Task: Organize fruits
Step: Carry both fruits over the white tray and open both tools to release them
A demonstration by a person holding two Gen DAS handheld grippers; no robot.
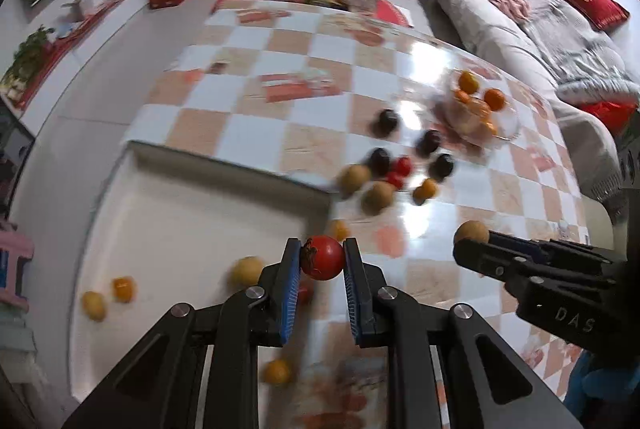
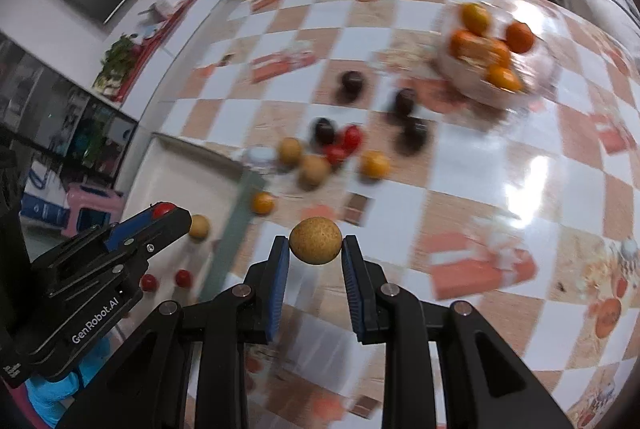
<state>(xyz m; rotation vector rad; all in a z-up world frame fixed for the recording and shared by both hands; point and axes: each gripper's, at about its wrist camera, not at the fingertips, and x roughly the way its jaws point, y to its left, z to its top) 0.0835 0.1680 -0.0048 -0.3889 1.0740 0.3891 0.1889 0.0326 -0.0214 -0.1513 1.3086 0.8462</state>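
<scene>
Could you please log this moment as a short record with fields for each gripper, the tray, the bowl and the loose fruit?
left gripper: shut on a red tomato, at the tray's near corner
right gripper: shut on a tan fruit, above the table
tray: white, holds a few yellow, orange and red fruits
bowl: clear, holds oranges
loose fruit: dark plums, tomatoes, tan and orange fruits clustered on the table between tray and bowl
image: motion-blurred

Four dark plums (image 2: 353,80), one glass bowl (image 2: 540,77), one tray (image 1: 192,213).
</scene>
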